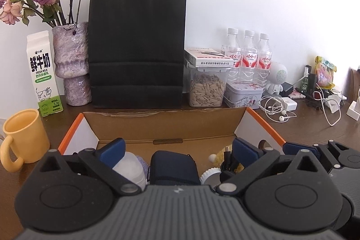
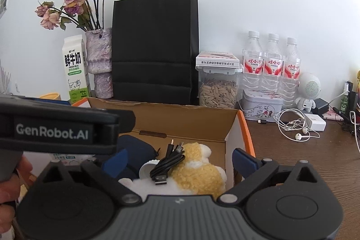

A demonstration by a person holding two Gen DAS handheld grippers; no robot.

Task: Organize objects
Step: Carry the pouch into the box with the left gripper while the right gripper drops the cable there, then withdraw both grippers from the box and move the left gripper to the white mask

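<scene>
An open cardboard box with orange edges sits on the dark wooden desk. My left gripper is open and empty above it, over a navy pouch and a white bottle. My right gripper is open and empty above the box, over a yellow-and-white plush toy, a coiled black USB cable and a white cap. The left gripper's body crosses the right wrist view at the left.
Along the wall stand a milk carton, a vase of dried roses, a black paper bag, a seed jar, a tin and three water bottles. A yellow mug is left; white earphones right.
</scene>
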